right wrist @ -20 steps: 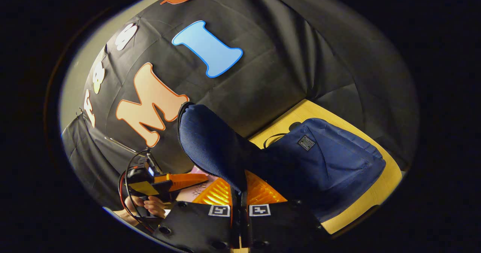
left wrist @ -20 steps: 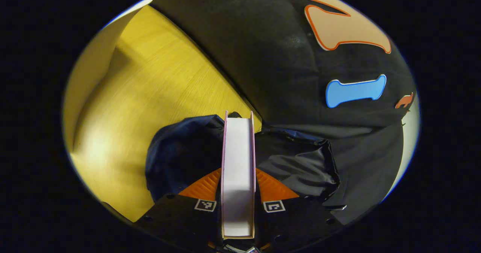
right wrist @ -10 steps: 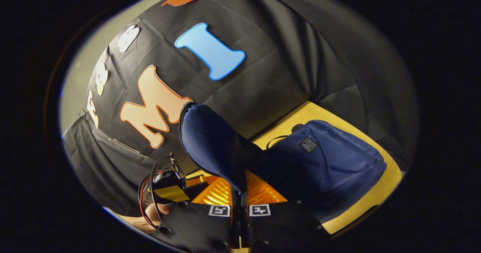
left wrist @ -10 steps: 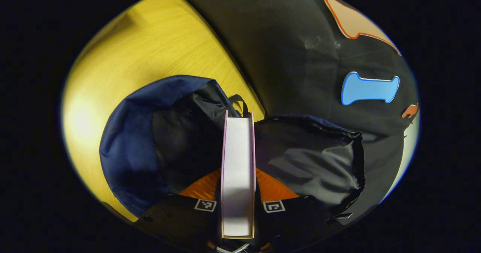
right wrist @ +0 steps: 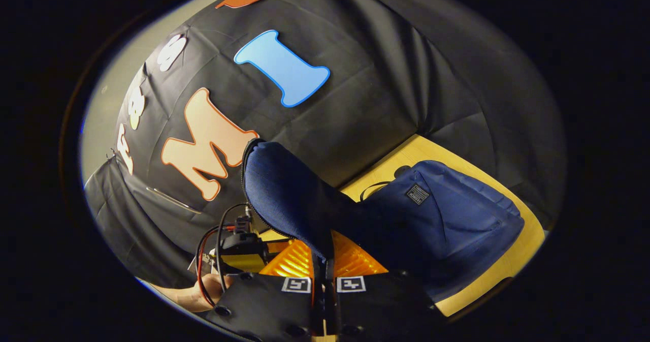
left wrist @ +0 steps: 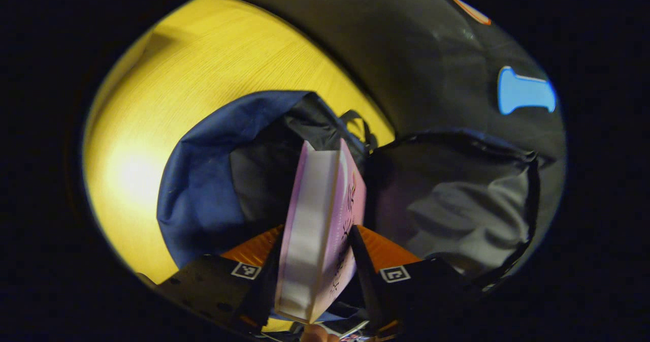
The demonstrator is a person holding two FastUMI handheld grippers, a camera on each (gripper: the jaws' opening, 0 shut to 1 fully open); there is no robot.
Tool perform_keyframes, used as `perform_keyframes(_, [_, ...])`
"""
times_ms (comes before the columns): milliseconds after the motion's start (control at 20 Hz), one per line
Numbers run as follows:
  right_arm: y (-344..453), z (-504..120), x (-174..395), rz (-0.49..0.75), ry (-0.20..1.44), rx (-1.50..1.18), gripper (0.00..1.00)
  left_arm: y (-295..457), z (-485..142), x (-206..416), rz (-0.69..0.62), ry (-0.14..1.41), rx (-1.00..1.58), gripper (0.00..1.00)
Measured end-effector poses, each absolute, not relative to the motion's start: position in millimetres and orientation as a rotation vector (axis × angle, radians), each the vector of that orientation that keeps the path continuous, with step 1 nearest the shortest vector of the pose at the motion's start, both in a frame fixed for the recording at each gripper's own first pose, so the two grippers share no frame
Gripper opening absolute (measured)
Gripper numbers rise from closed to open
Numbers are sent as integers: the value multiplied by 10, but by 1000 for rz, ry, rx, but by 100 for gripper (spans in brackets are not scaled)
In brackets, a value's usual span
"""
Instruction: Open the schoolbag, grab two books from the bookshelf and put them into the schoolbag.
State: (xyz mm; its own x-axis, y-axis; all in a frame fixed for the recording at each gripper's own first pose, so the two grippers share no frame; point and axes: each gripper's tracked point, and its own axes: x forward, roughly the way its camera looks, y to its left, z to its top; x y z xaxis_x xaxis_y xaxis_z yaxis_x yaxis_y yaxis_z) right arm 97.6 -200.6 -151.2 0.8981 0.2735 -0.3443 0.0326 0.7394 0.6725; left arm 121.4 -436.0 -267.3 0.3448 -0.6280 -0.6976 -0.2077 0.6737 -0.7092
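Dim, warm light; fisheye-warped edges

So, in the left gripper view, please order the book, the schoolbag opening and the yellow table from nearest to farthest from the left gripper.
1. book: between the left gripper fingers, tilted.
2. schoolbag opening: just beyond, under the book's far end.
3. yellow table: farthest, behind and left of the schoolbag.
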Motion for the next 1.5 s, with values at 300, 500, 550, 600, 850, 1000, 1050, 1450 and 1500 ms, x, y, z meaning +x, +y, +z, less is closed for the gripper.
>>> perform_keyframes(300, [-2019, -1525, 969, 133, 448, 729, 6, -4081, -2834, 1128, -375, 1180, -378, 90])
perform_keyframes(500, [-2008, -1529, 971, 136, 451, 726, 6, -3902, -2549, 1149, -501, 1054, -154, 90])
perform_keyframes(550, [-2002, -1540, 965, 137, 454, 726, 6, -3813, -2464, 1164, -521, 1008, -96, 90])
perform_keyframes(600, [-2007, -1539, 962, 139, 456, 728, 6, -3711, -2343, 1170, -544, 963, -53, 90])
perform_keyframes(850, [-2005, -1550, 958, 142, 464, 731, 6, -3153, -1612, 1194, -590, 712, 26, 91])
perform_keyframes(1000, [-2006, -1553, 972, 143, 470, 717, 3, -2683, -1092, 1158, -563, 579, 56, 95])
perform_keyframes(1050, [-2001, -1550, 965, 142, 472, 715, 5, -2494, -941, 1160, -538, 543, 48, 95])
perform_keyframes(1450, [-1973, -1572, 965, 139, 489, 701, 5, -371, -69, 1365, -210, 385, -138, 96])
perform_keyframes(1500, [-1966, -1580, 967, 140, 492, 696, 5, -76, -16, 1392, -162, 378, -160, 96])
